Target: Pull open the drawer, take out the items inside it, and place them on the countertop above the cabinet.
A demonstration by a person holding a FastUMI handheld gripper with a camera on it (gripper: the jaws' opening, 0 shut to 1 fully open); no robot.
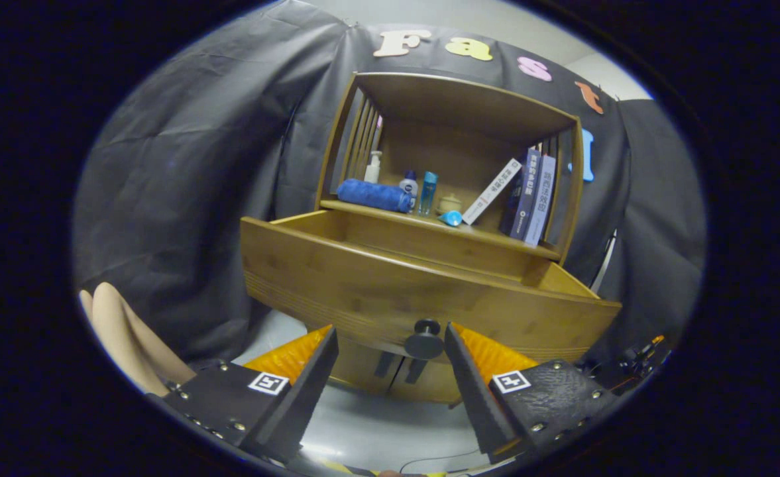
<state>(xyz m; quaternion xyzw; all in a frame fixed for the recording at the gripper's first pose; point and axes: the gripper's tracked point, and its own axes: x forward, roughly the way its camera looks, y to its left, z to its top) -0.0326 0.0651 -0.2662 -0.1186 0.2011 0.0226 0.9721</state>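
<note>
1. A person's hand [124, 338] shows by the left finger.
2. The gripper [390, 348] is wide open and holds nothing. The drawer knob [424, 339] sits between the fingers, nearer the right one.
3. The drawer [423, 291] is pulled out. It runs long from left to right, just ahead of the fingers — its inside is hidden.
4. Above it the countertop [429, 228] holds a blue towel [373, 195], bottles [419, 191] and, on the right, books [529, 195].
</note>
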